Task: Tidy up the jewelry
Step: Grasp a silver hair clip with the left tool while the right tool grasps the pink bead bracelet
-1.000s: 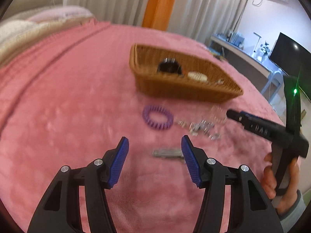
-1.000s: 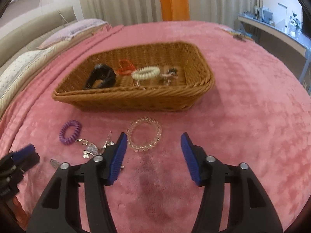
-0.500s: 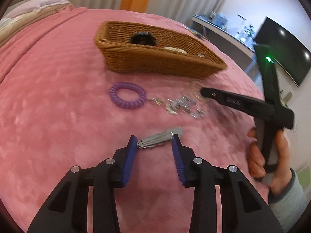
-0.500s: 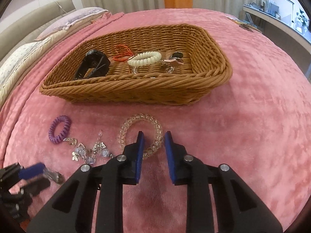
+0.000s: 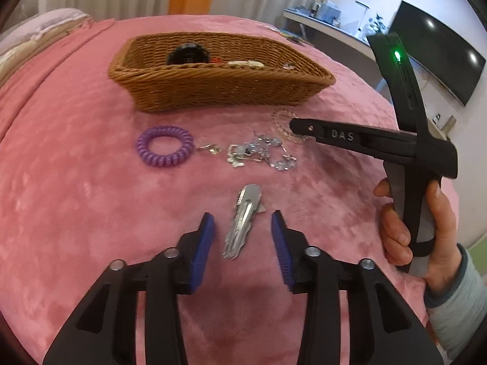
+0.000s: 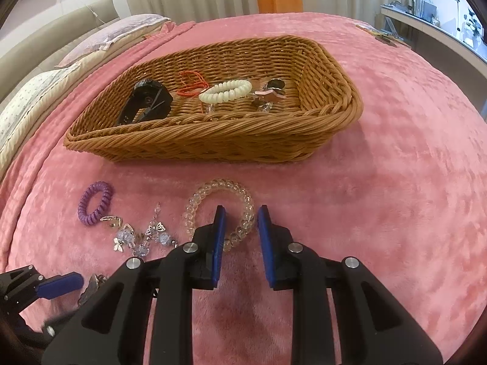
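Observation:
A silver hair clip [image 5: 242, 222] lies on the pink bedspread between the open jaws of my left gripper [image 5: 243, 235], not touching either pad. My right gripper [image 6: 240, 228] is open with a narrow gap, and its jaws straddle the near right side of a clear beaded bracelet [image 6: 194, 203]. A purple coil hair tie [image 6: 95, 203] and a silver butterfly chain [image 6: 143, 237] lie to the left of the bracelet. The wicker basket [image 6: 213, 140] behind them holds a black watch [image 6: 146, 103], a red cord, a white coil tie [image 6: 226, 90] and small pieces.
The pink bedspread [image 6: 411, 167] stretches wide to the right of the basket. Pillows [image 6: 36, 91] lie at the far left. A desk [image 5: 334, 30] and a dark monitor [image 5: 438, 51] stand beyond the bed on the right.
My left gripper has opened a little wider around the hair clip, which now points away from me. My right gripper has moved forward over the clear bracelet's rim and its jaws have parted slightly.

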A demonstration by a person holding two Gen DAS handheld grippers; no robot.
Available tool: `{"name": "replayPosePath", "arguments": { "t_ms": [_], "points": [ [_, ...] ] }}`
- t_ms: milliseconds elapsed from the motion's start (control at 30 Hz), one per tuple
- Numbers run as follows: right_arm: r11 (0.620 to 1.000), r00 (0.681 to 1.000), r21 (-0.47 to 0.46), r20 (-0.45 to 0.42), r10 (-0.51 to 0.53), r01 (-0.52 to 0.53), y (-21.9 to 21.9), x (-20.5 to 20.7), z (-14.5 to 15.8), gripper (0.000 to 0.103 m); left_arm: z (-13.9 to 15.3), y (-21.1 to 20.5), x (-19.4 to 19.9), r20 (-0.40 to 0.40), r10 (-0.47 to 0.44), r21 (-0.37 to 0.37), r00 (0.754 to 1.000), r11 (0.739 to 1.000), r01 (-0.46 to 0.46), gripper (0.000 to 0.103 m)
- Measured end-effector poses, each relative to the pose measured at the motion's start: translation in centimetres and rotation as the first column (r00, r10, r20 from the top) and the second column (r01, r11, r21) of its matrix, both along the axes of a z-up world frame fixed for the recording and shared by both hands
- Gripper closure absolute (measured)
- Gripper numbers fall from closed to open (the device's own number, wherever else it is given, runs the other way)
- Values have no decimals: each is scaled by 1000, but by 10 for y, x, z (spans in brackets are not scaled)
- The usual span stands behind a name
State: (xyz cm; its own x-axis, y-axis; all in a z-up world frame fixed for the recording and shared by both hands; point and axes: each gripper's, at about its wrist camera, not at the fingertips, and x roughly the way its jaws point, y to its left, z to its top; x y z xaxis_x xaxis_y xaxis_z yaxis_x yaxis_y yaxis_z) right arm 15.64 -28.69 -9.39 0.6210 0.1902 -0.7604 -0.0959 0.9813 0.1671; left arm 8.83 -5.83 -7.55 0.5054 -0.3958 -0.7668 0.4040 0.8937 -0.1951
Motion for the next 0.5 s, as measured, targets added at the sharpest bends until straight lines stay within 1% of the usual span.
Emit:
{"name": "replayPosePath", "arguments": {
  "t_ms": [100, 133, 167, 200, 233, 300, 367, 500],
  "points": [
    [999, 1000, -30, 1, 14, -14, 6, 0, -1, 83, -2, -9, -2, 25, -5, 47, 1000, 999, 3, 61],
    [999, 1000, -44, 3, 19, -19, 9, -1, -1, 83, -2, -9, -2, 32, 1, 60, 1000, 998, -3, 68],
    [998, 1000, -59, 10, 22, -21, 11, -2, 0, 87, -3, -10, -2, 37, 12, 72, 999, 997, -15, 74],
    [998, 1000, -60, 12, 28, -27, 13, -3, 0, 94, -3, -9, -2, 36, 19, 73, 999, 997, -22, 87],
    [998, 999, -54, 18, 37, -36, 13, -5, 1, 95, -3, -7, -1, 32, 28, 63, 999, 998, -30, 91],
    [998, 999, -46, 27, 39, -38, 13, -10, 3, 96, -2, -1, -2, 29, 39, 33, 999, 999, -40, 91],
    [999, 999, -36, 38, 31, -30, 10, -16, 6, 96, -1, 2, -3, 30, 51, 19, 998, 998, -52, 91],
    [999, 998, -32, 53, 46, -44, 8, -28, 13, 96, 6, 7, -6, 55, 70, -7, 996, 998, -70, 91]
  ]
}}
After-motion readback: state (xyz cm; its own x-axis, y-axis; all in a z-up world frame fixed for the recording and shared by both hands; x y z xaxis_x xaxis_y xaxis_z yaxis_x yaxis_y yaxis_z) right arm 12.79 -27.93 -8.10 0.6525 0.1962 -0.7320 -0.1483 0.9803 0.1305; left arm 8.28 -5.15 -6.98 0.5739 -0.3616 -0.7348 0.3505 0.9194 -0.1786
